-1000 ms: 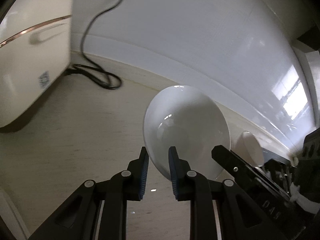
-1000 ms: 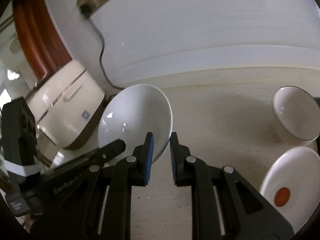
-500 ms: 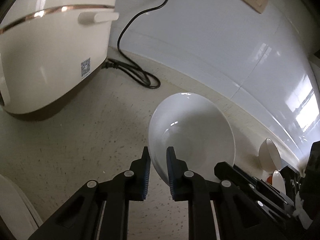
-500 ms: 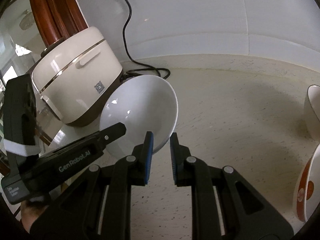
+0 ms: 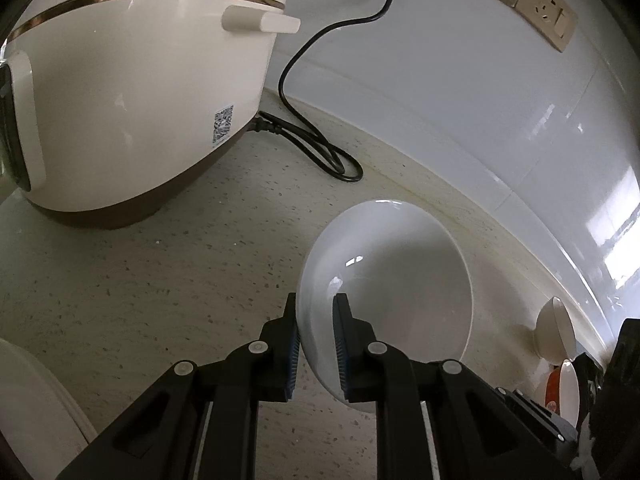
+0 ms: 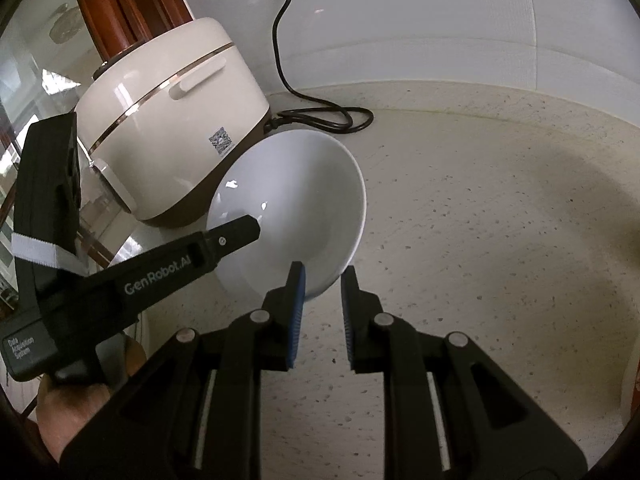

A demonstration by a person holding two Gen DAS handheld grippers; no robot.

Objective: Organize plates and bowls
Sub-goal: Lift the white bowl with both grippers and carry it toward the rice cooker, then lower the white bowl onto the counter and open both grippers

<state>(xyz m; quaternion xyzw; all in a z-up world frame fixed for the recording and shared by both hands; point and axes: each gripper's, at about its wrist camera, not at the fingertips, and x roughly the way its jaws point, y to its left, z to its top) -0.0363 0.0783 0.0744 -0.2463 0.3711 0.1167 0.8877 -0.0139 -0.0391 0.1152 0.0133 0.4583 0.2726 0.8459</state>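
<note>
**poster1:** Looking at the left wrist view, the white bowl is pinched at its near rim by the left gripper, one blue pad inside the wall and one outside, jaws clamped onto the rim. The bowl is held tilted, mouth turned sideways, and looks to be carried above the speckled counter rather than set on it. Probably a rim grip was chosen because the bowl is too wide to be spanned any other way.

**poster2:** Agreed. From the right wrist view the same bowl is seen from its open side, just in front of the rice cooker, with the left gripper reaching in from the left. The right gripper is held close under the rim, and its fingers are parted with only counter seen in the gap; nothing is gripped. It's likely kept there as a ready support.

**poster1:** What's only caught in the left view: a small bowl and a plate with an orange mark far off to the right by the wall, presumably where stacking is meant to happen. Also a pale rim at lower left, can't be identified.

**poster2:** And only in the right view: the hand on the left tool, and the cooker's cord coiled behind the bowl.
</note>
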